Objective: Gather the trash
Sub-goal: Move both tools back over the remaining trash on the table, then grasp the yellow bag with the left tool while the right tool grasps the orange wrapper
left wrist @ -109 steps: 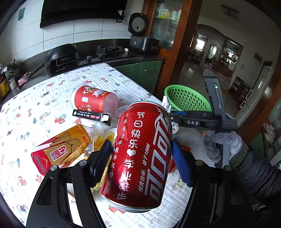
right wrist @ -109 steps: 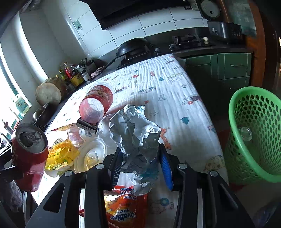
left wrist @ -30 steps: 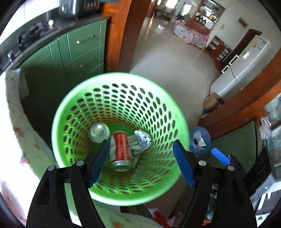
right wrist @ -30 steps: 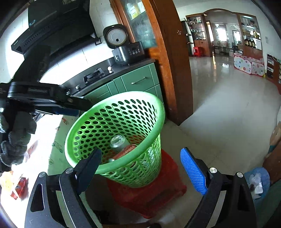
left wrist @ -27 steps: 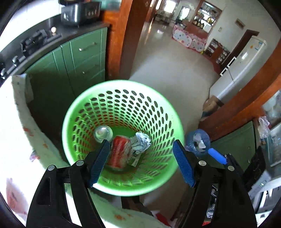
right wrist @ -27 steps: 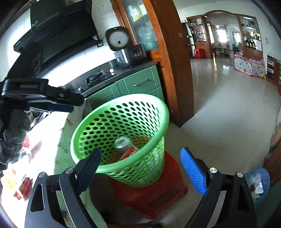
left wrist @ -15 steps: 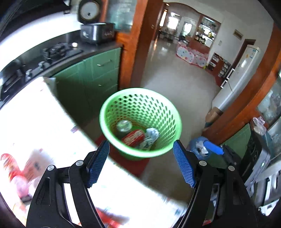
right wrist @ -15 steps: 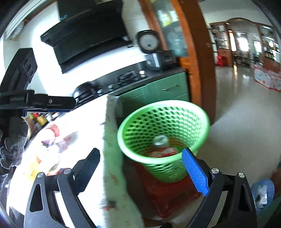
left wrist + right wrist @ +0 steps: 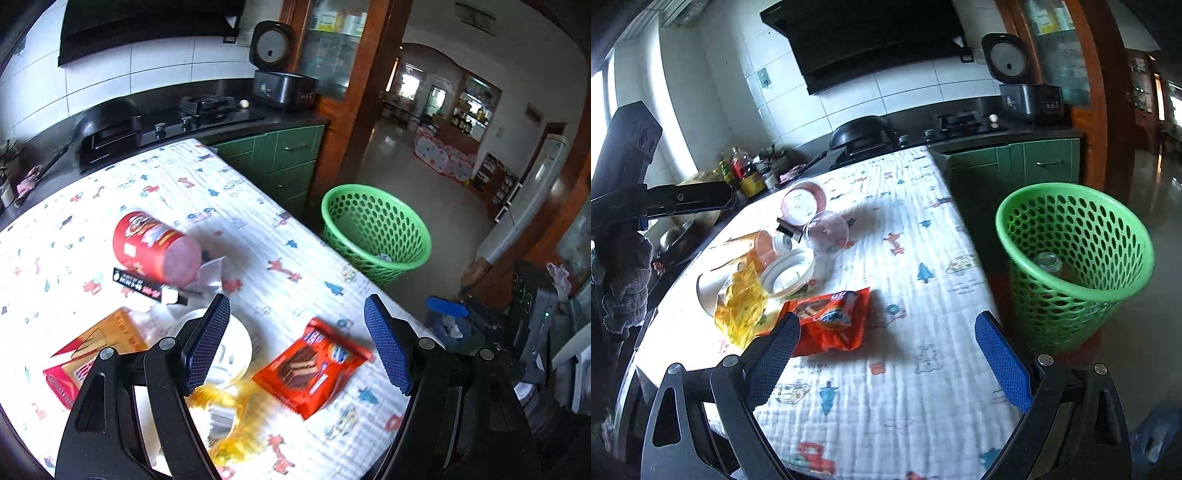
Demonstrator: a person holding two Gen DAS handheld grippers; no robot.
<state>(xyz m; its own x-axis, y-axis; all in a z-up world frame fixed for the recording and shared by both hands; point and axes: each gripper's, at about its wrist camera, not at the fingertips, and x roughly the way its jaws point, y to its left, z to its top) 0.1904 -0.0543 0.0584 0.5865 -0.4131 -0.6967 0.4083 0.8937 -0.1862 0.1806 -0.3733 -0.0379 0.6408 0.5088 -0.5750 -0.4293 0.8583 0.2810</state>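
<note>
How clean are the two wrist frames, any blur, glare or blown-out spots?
Left wrist: motion smear on the yellow bag and orange wrapper, basket fairly sharp, fisheye bends the edges. Right wrist: window blown out, tablecloth glaring at its left, wrapper soft; tongs sharp in both.

We are seeing a rice cooker (image 9: 282, 86) sitting, lid up, on the dark counter (image 9: 236, 120) beside a gas hob (image 9: 207, 105), green cabinets (image 9: 291, 155) lining the kitchen below.
</note>
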